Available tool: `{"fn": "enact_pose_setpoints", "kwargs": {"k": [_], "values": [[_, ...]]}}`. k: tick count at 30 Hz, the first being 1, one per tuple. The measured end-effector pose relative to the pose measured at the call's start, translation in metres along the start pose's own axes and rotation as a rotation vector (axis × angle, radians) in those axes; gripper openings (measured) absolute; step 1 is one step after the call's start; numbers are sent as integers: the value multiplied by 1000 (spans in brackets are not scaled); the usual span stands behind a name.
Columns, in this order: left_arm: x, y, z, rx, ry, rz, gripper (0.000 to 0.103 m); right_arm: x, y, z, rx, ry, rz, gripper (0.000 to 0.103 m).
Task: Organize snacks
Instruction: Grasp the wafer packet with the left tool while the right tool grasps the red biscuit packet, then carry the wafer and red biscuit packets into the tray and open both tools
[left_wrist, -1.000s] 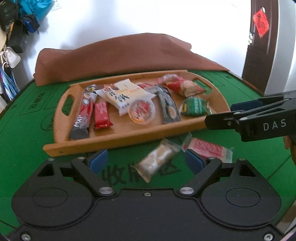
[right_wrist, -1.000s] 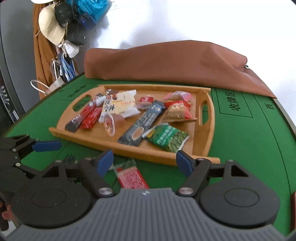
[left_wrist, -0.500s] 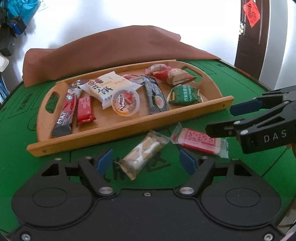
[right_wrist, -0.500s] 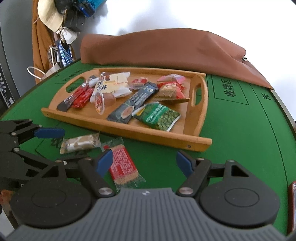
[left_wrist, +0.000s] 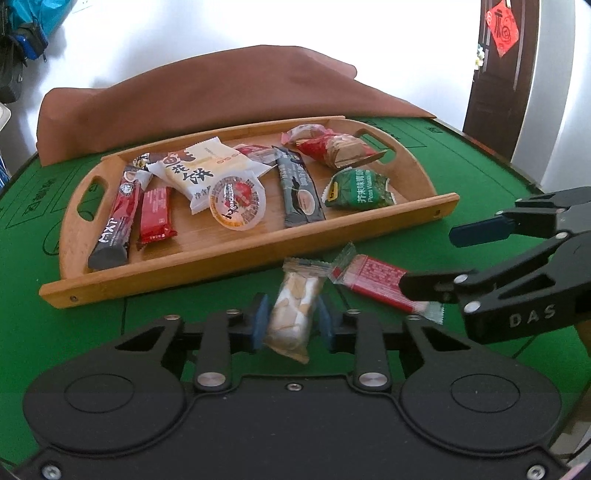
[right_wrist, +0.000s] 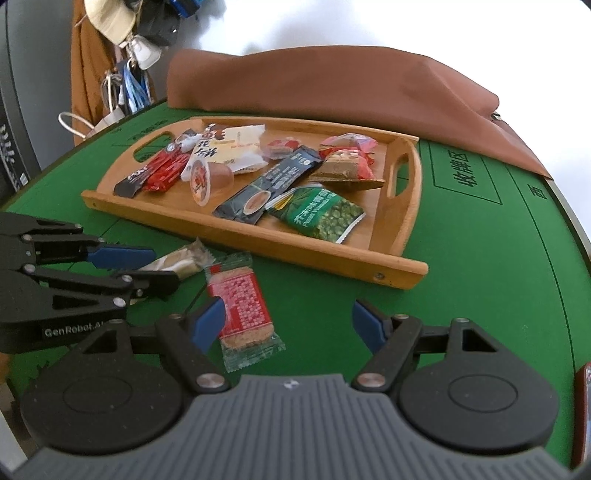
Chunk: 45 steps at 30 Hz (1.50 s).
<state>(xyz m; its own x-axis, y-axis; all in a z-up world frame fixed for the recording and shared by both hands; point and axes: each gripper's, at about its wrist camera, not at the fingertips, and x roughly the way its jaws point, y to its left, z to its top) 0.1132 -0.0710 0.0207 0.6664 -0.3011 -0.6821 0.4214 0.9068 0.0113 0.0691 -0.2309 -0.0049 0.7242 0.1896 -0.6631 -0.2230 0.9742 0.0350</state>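
Mostly pale, clear-wrapped nougat bar

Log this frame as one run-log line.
left gripper: closing on beige snack pack | right gripper: open over red wafer pack | tray: partly filled

left gripper body blocks the near table edge in left wrist view; lower end of the beige snack sits behind its pads. right gripper housing hides the table in front of it; bottom corner of the red wafer pack partly behind a blue pad. small print on tray packets too small to read. hanging items top-left cut off by frame edge.
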Motion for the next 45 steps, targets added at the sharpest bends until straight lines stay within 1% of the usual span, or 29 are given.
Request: {"fn": "enact_pose_setpoints", "kwargs": {"k": [3,9,12,15,16,19,22,25,26,27,28,30,35,42,45], "values": [[-2,0,0,-4,-3,4,27,3,4,-1,-17,11,7,84],[9,6,4,-68,12,-18,28,9,11,-2,-36,22,18,84],[12,1,3,-42,-3,5,30,11,12,-3,-39,26,5,83],[12,0,4,-46,2,12,28,11,12,-4,-38,20,3,83],[11,1,5,-57,8,14,23,11,12,-4,-39,20,0,83],[6,4,8,-83,7,10,21,11,18,-4,-58,21,-10,82],[1,6,10,-81,-8,21,21,11,23,-4,-67,14,-12,76],[-2,9,11,-88,-10,36,21,12,25,-1,-39,11,-25,62],[-3,10,11,-92,-9,43,21,12,26,0,-32,11,-26,54],[-3,11,11,-94,-7,51,21,12,27,1,-29,10,-25,49],[-4,12,10,-94,-6,55,21,12,28,1,-31,9,-21,47],[-4,14,10,-97,-2,58,21,12,32,0,-45,9,-20,40],[-5,17,8,-103,3,69,22,10,40,0,-59,8,-7,39],[-9,20,8,-106,2,76,21,3,42,2,-39,-3,6,38],[-14,21,11,-106,-6,80,21,-3,38,6,-15,-4,28,38]]}}
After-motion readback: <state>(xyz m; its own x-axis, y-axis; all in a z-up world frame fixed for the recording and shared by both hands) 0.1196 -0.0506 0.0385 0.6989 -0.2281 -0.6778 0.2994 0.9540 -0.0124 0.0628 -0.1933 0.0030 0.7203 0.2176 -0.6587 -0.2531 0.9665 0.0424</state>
